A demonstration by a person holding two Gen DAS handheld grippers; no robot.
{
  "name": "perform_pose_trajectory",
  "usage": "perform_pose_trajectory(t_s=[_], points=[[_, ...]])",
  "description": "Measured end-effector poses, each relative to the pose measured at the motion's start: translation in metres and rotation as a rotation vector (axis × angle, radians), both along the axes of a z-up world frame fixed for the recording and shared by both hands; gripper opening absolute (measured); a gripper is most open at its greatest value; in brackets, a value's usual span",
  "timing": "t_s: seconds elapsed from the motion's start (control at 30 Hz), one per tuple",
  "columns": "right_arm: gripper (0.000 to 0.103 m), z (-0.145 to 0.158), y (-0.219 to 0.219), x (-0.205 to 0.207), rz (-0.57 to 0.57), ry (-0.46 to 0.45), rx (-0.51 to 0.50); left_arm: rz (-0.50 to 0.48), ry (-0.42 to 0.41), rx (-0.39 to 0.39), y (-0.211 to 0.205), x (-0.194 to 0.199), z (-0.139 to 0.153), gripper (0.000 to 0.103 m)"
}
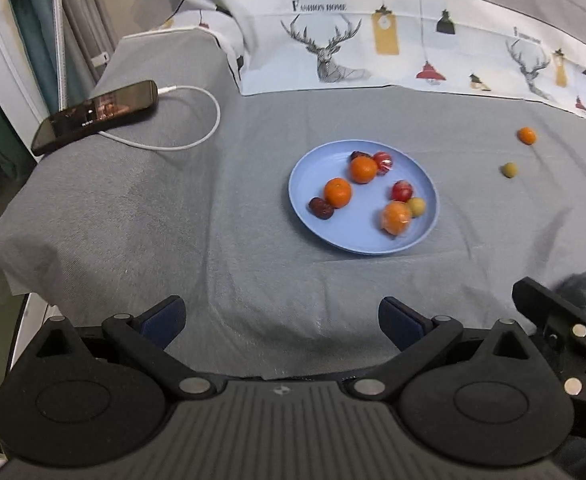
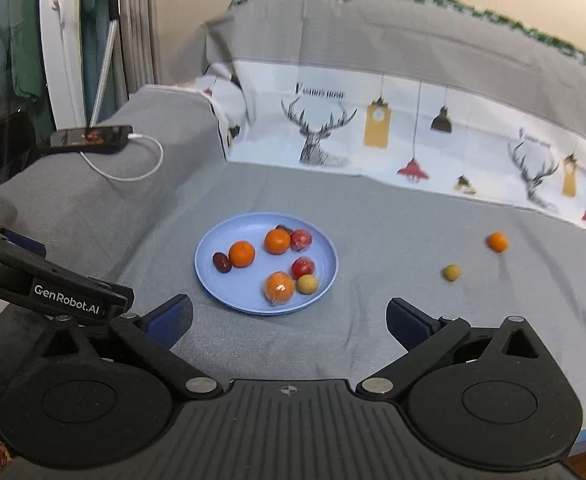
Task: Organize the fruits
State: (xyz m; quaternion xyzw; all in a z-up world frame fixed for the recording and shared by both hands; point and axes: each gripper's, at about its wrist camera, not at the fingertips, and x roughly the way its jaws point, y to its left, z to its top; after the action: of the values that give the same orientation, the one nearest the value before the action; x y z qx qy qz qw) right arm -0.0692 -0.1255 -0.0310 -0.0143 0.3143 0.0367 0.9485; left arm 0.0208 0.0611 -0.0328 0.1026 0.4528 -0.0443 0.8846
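A blue plate (image 1: pixel 321 224) (image 2: pixel 217 280) lies on the grey bedcover and holds several fruits: oranges, red fruits, dark dates and a small yellow-green fruit. One orange (image 1: pixel 395 218) (image 2: pixel 279 289) is in clear wrap. Off the plate to the right lie a small orange (image 1: pixel 527 135) (image 2: pixel 497 242) and a yellow-green fruit (image 1: pixel 509 170) (image 2: pixel 452 273). My left gripper (image 1: pixel 281 320) is open and empty, well short of the plate. My right gripper (image 2: pixel 289 320) is open and empty too, near the plate's front rim. The left gripper's body (image 2: pixel 45 280) shows at the left of the right wrist view.
A phone (image 1: pixel 97 114) (image 2: pixel 89 138) on a white cable (image 1: pixel 197 120) rests on a raised grey cushion at the back left. A deer-print cloth (image 1: pixel 393 48) (image 2: pixel 373 140) drapes across the back. The bed's edge drops off at the left.
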Motion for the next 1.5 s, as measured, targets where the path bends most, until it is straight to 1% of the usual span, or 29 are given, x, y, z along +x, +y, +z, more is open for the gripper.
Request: perform_pose_trajectory(t_s=[0.13,0.3,0.57,0.77,0.83,0.9,1.07,1.17,1.23,1.3,1.37,1.43,1.5], points=[[0.102,0.011,-0.003,-0.022,-0.017,-0.055,-0.014,-0.010,-0.021,-0.014,-0.004,-0.018,0.010,0.103],[0.102,0.021,-0.003,-0.041,-0.030,-0.106,-0.040,-0.031,-0.078,-0.016,-0.010,-0.036,0.022,0.103],[0.102,0.027,-0.006,-0.053,-0.038,-0.150,-0.063,-0.044,-0.132,-0.011,-0.020,-0.042,0.035,0.103],[0.102,0.023,-0.018,-0.051,-0.076,-0.140,-0.027,-0.083,-0.112,0.022,-0.034,-0.035,0.029,0.103],[0.102,0.020,-0.022,-0.048,-0.085,-0.131,-0.011,-0.097,-0.091,0.034,-0.039,-0.030,0.025,0.103],[0.102,0.017,-0.027,-0.044,-0.095,-0.121,0.016,-0.107,-0.078,0.031,-0.041,-0.026,0.023,0.103],[0.102,0.011,-0.049,-0.029,-0.147,-0.103,0.096,-0.131,-0.077,0.051,-0.058,-0.013,0.021,0.103],[0.102,0.007,-0.068,-0.017,-0.194,-0.102,0.106,-0.144,-0.055,0.021,-0.077,0.004,0.017,0.103],[0.102,0.005,-0.087,-0.010,-0.230,-0.111,0.093,-0.177,-0.035,-0.014,-0.099,0.020,0.012,0.103],[0.102,0.003,-0.110,-0.002,-0.265,-0.120,0.063,-0.225,-0.038,-0.025,-0.128,0.036,0.006,0.103],[0.102,0.002,-0.138,0.007,-0.333,-0.136,0.024,-0.275,-0.053,-0.033,-0.158,0.052,-0.002,0.103],[0.102,-0.001,-0.171,0.019,-0.394,-0.130,0.015,-0.321,-0.058,-0.037,-0.192,0.070,-0.015,0.103],[0.102,-0.007,-0.208,0.037,-0.459,-0.107,0.036,-0.343,-0.009,-0.032,-0.228,0.089,-0.030,0.103]])
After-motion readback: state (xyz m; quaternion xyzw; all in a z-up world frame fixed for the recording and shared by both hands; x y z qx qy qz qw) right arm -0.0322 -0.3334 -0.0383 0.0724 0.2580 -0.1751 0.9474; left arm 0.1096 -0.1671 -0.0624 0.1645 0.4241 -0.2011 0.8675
